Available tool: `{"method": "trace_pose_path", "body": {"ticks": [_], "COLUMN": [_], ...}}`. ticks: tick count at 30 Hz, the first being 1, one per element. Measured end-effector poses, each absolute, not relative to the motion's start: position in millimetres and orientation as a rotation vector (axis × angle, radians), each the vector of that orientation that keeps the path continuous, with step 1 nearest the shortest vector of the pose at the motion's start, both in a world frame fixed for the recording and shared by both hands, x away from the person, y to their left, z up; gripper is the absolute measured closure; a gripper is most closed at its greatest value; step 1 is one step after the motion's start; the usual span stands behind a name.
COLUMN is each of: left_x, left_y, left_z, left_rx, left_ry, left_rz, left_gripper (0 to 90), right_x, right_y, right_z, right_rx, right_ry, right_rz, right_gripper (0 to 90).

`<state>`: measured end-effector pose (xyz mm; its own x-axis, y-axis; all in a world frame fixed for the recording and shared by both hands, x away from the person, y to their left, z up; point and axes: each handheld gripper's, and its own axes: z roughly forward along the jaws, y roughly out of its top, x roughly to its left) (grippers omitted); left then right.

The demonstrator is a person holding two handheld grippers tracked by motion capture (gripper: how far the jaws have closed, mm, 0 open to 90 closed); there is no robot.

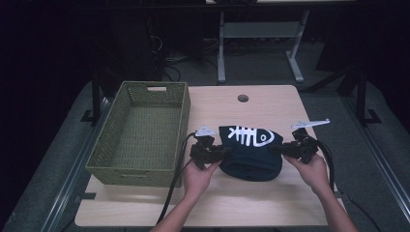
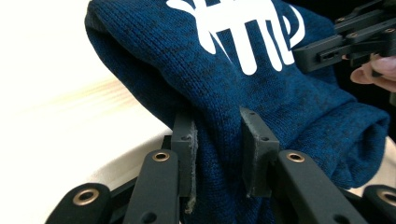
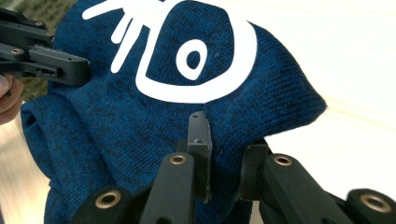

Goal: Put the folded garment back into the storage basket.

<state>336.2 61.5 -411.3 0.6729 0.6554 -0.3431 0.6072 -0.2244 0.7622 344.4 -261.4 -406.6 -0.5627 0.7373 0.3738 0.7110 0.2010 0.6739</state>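
I have the dark blue knitted garment (image 1: 250,154), the one with the white fish-skeleton print, pinched at both sides. My left gripper (image 1: 212,153) is clenched on a fold at its left edge; in the left gripper view the knit (image 2: 243,93) is squeezed between the two pads. My right gripper (image 1: 292,149) is clenched on the opposite edge, and the right gripper view shows the cloth (image 3: 154,116) bunched between its jaws in the same way. So the grasp is done on both sides.

The garment hangs between the two grippers in the middle of the surface (image 1: 261,104), its top edge pulled fairly taut and its lower part sagging in a rounded bundle. Whether that lowest part rests on the wood or has cleared it, I cannot tell.

The woven green basket (image 1: 145,94) stands on the left part of the surface, just beside my left gripper, with nothing in it. I judge the carry across and the drop into it are what remain, so I am roughly a third of the way.
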Motion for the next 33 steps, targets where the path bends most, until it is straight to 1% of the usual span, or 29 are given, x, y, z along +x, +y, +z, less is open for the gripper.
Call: {"method": "trace_pose_path", "body": {"ticks": [13,17,27,33], "left_x": [333.7,334.6,333.6,334.1], "left_y": [70.4,76.6,95.6,108.4], "left_z": [-373.2,-363.1,-342.3,-331.8], "left_rx": [1.920,1.921,1.921,1.910], "left_ry": [0.966,0.964,0.956,0.966], "left_rz": [0.104,0.110,0.144,0.138], "left_gripper": [69.5,69.4,69.1,69.0], "right_x": [343.7,345.8,349.7,352.4], "right_y": [-255.0,-247.8,-232.8,-221.3], "right_z": [-374.9,-362.0,-342.6,-330.6], "right_rx": [1.402,1.371,1.329,1.311], "right_ry": [2.392,2.389,2.393,2.403], "right_rz": [1.360,1.363,1.389,1.400], "right_gripper": [78.8,78.7,78.6,78.6]}}
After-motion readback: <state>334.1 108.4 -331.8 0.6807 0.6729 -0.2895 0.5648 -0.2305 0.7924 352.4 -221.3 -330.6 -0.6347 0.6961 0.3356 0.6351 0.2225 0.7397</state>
